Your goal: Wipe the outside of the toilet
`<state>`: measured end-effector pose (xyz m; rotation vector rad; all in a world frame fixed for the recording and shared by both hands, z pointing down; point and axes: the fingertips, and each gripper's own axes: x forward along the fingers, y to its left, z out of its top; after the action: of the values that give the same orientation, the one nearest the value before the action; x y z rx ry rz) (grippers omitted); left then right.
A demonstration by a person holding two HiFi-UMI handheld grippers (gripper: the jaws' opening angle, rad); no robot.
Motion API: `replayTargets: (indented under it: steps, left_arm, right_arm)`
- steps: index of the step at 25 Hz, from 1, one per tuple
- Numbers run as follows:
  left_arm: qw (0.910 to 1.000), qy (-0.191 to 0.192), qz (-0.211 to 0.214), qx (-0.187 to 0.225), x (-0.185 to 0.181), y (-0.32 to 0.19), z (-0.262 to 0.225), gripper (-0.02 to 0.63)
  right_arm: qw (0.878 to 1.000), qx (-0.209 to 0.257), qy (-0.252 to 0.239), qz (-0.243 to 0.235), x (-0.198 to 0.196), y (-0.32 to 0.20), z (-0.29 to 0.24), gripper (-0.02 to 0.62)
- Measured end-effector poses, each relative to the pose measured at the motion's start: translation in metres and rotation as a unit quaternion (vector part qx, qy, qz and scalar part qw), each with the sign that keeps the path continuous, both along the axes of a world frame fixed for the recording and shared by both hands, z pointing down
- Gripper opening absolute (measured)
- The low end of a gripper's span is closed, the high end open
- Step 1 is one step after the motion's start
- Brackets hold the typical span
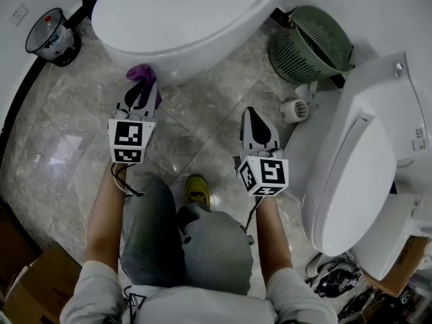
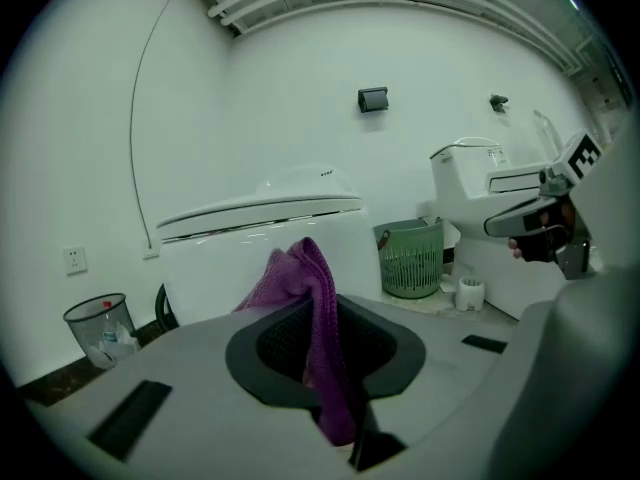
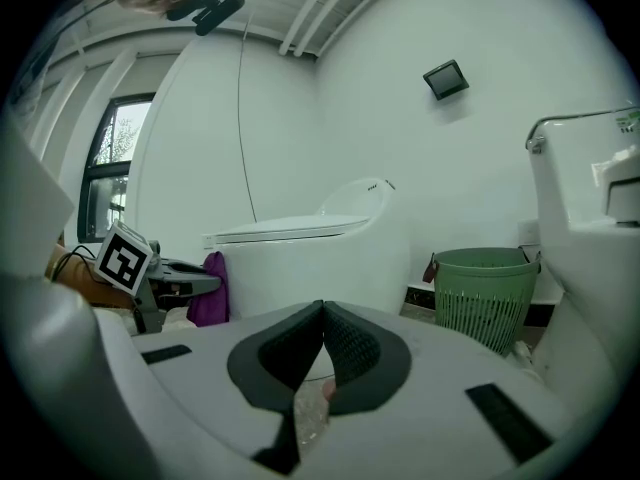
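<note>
A white toilet (image 1: pixel 182 19) with its lid down stands straight ahead, also in the left gripper view (image 2: pixel 270 233) and the right gripper view (image 3: pixel 320 248). A second white toilet (image 1: pixel 351 181) stands at the right. My left gripper (image 1: pixel 138 90) is shut on a purple cloth (image 1: pixel 140 76) just in front of the first toilet's bowl; the cloth (image 2: pixel 310 298) hangs out from between the jaws. My right gripper (image 1: pixel 253 120) hovers over the floor between the two toilets, shut with nothing in it (image 3: pixel 322 338).
A green slatted basket (image 1: pixel 310 42) sits between the toilets at the back, with a small white roll (image 1: pixel 295 110) beside it. A black-rimmed bin (image 1: pixel 50 36) stands at the far left. A cardboard box (image 1: pixel 34 289) lies behind me on the left, and shoes (image 1: pixel 334 275) on the right.
</note>
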<state>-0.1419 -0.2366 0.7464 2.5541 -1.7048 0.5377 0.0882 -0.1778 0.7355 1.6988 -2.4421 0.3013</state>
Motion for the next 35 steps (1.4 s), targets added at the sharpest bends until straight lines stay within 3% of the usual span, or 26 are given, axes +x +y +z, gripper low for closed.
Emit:
replayTargets:
  steps: [8,23,31,35]
  left_arm:
    - [0.9998,0.017,-0.005,0.004,0.016,-0.003,0.002,0.067]
    - [0.9971,0.023,0.070,-0.018,0.102,-0.024,0.020,0.067]
    - [0.9855,-0.019,0.168,-0.015,0.149,-0.006,0.024,0.067]
    - [0.9822,-0.025,0.186,-0.010,0.144,0.019,0.017,0.067]
  right_arm:
    - [1.000,-0.003,-0.002,0.009,0.007,0.002,0.005,0.008]
    - [0.999,-0.015,0.003,0.039,0.042,-0.001,0.020,0.008]
    - [0.999,-0.018,0.007,0.035,0.042,0.005,0.025,0.008]
    - [1.000,-0.017,0.005,0.023,0.029,0.007,0.024,0.008]
